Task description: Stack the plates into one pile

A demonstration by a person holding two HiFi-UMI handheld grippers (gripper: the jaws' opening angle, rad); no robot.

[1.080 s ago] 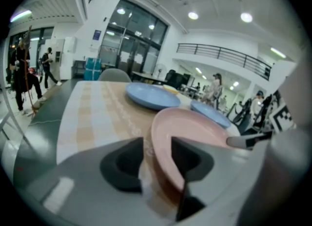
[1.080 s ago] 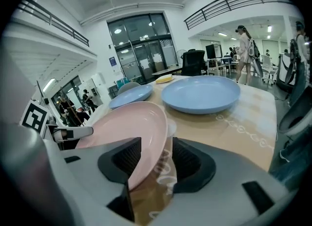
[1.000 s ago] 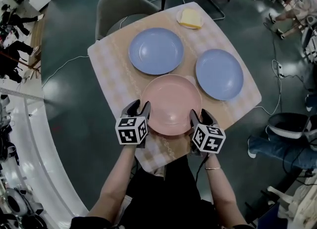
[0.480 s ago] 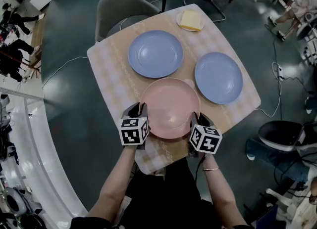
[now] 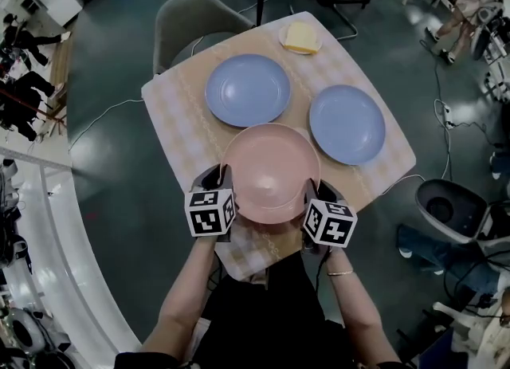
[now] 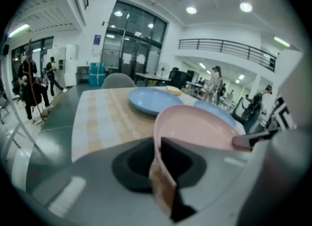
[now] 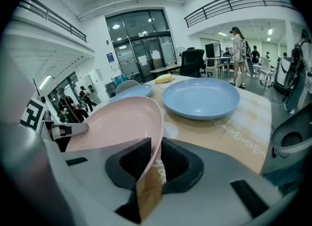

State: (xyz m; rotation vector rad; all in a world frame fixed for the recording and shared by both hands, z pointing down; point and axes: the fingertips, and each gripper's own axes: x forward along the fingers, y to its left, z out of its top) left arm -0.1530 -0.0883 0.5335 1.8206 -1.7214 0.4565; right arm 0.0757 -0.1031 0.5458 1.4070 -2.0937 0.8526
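Observation:
A pink plate (image 5: 271, 172) is held at the near side of the table, between my two grippers. My left gripper (image 5: 217, 176) grips its left rim, and its jaws are closing with the rim between the pads. My right gripper (image 5: 319, 188) is shut on the right rim. In the left gripper view the pink plate (image 6: 200, 127) runs edge-on into the left gripper (image 6: 157, 156). In the right gripper view the pink plate (image 7: 117, 122) does the same in the right gripper (image 7: 153, 159). Two blue plates lie apart on the table, one at the far left (image 5: 247, 90) and one at the right (image 5: 347, 123).
The table (image 5: 171, 112) wears a pale checked cloth. A small plate with a yellow piece (image 5: 301, 37) sits at its far edge. A grey chair (image 5: 187, 13) stands behind the table and a dark bin (image 5: 450, 208) is on the floor to the right.
Both grippers have shut onto the pink plate's rim. The plate now looks slightly larger and higher in the head view, as if raised a little from the cloth.

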